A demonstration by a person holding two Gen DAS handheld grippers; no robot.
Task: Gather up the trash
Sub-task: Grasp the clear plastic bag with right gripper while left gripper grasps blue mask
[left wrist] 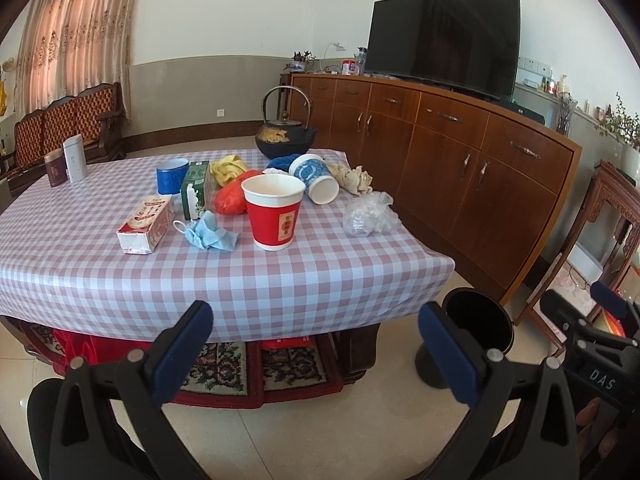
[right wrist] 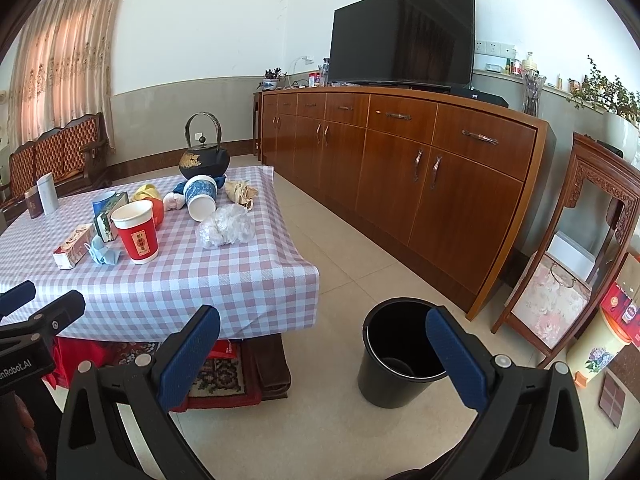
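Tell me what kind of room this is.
Most likely a home living room: a large black flat-screen television stands on a long wooden sideboard, a carved wooden bench with patterned upholstery sits by the curtained window, and a low table with a checked cloth holds clutter.

Cloth, paper, plastic, wood

Beside the glossy wooden sideboard (right wrist: 400, 168): checked tablecloth (left wrist: 200, 272) with a slight sheen; red paper cup (left wrist: 274, 212); crinkly clear plastic bag (left wrist: 370, 214); matt black iron kettle (left wrist: 285, 140); smooth black plastic bin (right wrist: 394, 360).
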